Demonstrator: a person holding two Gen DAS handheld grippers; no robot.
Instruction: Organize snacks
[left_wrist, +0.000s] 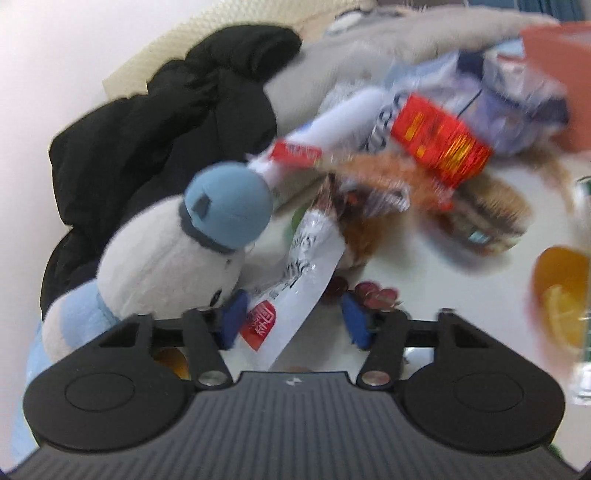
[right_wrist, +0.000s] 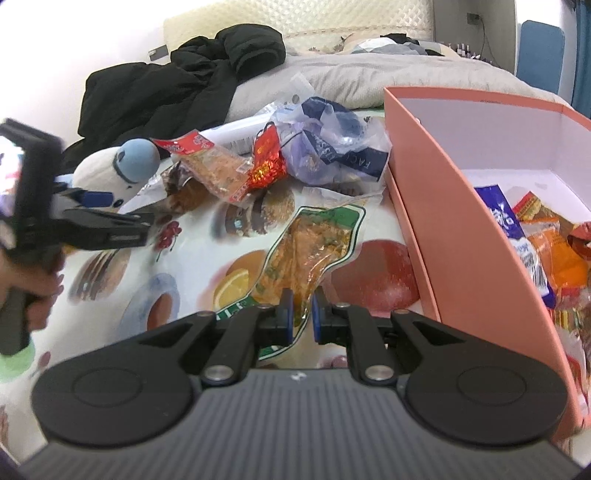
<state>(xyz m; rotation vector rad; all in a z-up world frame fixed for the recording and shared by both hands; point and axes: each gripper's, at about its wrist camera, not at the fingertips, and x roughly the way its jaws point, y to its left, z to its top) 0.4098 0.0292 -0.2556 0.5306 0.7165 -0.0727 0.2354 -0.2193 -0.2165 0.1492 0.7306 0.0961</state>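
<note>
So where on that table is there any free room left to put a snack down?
The near-left tablecloth is bare, between the green-edged packet and the left gripper. The pink box still has white floor at its far end. The heap by the plush toy is crowded.

Salmon-pink box (right_wrist: 454, 206), fruit-and-donut printed tablecloth (right_wrist: 192, 258), green-edged orange snack packet (right_wrist: 310, 243)

Snack pile (right_wrist: 258, 162) left of box (right_wrist: 454, 221); plush (right_wrist: 118, 166) further left.
</note>
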